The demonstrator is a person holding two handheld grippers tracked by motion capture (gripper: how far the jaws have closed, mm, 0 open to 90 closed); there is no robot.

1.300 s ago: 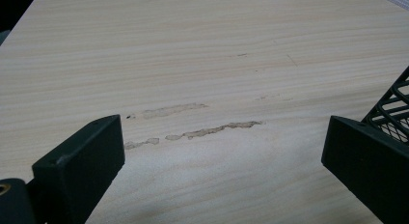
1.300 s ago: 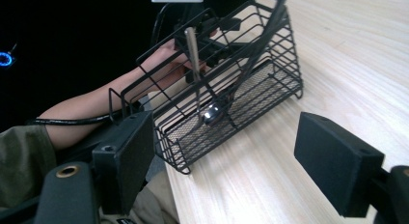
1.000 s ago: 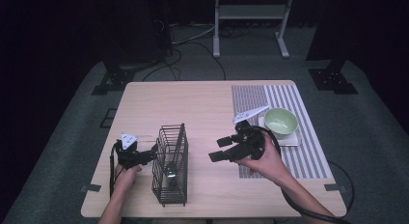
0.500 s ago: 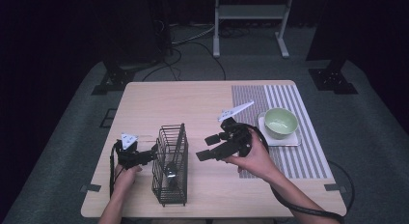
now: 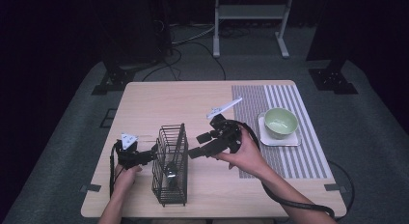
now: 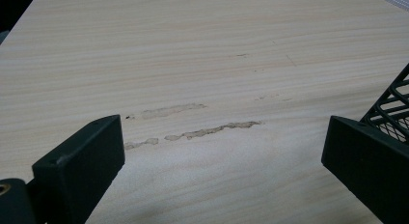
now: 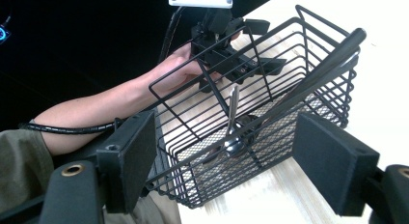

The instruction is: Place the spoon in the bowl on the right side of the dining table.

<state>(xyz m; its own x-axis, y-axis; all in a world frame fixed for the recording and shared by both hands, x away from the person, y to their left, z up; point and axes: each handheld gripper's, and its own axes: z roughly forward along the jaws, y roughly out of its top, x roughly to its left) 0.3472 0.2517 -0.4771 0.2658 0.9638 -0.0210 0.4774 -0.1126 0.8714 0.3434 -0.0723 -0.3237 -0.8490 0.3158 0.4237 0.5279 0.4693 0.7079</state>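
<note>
A black wire basket (image 5: 170,165) stands on the wooden table (image 5: 193,103), front left. Inside it a metal spoon (image 7: 232,119) leans bowl-down on the mesh floor. My left gripper (image 5: 153,154) rests on the table against the basket's left side, open; in the left gripper view my left gripper (image 6: 222,151) has only bare wood between its jaws, with a basket corner (image 6: 393,105) at the right. My right gripper (image 5: 197,145) hovers just right of the basket, open and empty. In the right gripper view my right gripper (image 7: 226,151) faces the basket (image 7: 270,89), with the left gripper (image 7: 231,45) beyond it.
A green bowl (image 5: 281,121) sits on a white square plate (image 5: 267,139) on a striped placemat (image 5: 308,151) at the table's right. Dried smears (image 6: 193,132) mark the wood. Black cables trail from both grippers toward the front edge.
My right gripper has moved left, away from the bowl and up to the basket's right side. The left gripper and the basket have stayed put.
</note>
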